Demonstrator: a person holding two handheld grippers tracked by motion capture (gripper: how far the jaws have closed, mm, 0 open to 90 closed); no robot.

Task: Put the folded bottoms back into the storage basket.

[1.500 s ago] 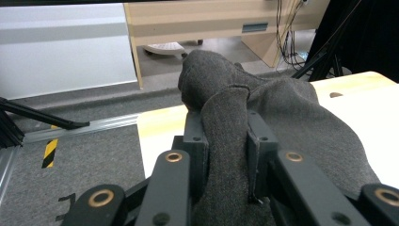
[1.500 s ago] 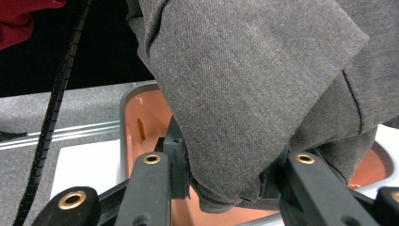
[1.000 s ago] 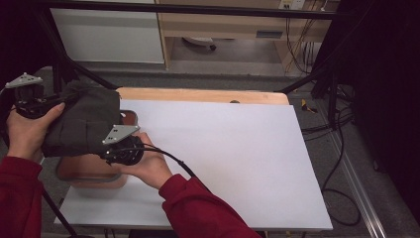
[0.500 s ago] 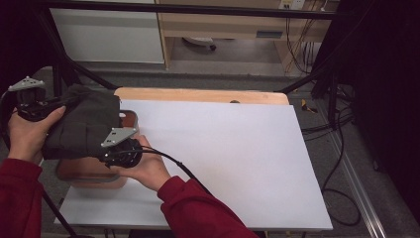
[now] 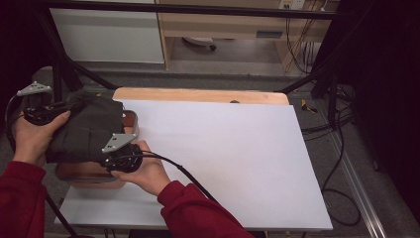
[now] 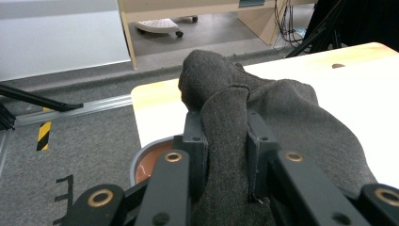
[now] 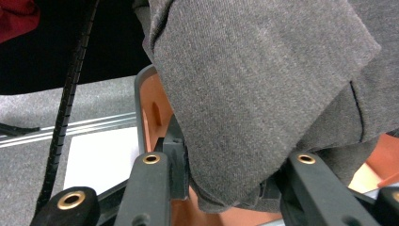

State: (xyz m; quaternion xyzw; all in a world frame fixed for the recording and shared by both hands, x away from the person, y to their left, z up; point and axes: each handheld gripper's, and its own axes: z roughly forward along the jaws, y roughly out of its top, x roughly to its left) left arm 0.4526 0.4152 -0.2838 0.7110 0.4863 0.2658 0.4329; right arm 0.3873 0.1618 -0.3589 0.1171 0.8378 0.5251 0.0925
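Two grippers share one dark grey cloth point(image 5: 86, 131), a knit garment as far as the weave tells, and they hold it up over the terracotta-coloured tub point(image 5: 89, 173) that stands at the table's point(image 5: 237, 148) near left corner. The left gripper point(image 5: 47, 110) comes in at the far left of the cloth and pinches a bunched fold of it; in the left gripper view its black jaws stand pressed against that fold of cloth point(image 6: 230, 141), which rises between them and spreads away over the table's left edge. The right gripper point(image 5: 116, 153) takes the cloth's near edge, and in the right gripper view a thick hanging lobe of the cloth point(image 7: 254, 94) fills the gap between its jaws, which are drawn in on it though not fully together, since the bundle is bulky. Holding at two separate places seems meant to keep the cloth gathered and clear of the tabletop while it is over the tub point(image 7: 150, 108), whose grey rim and orange wall show directly under it. So the cloth sits inside both pairs of jaws, hangs between the two hands, and lies above the tub point(image 6: 150, 160); whether its lowest part already touches the tub I cannot tell, because the cloth hides that spot.
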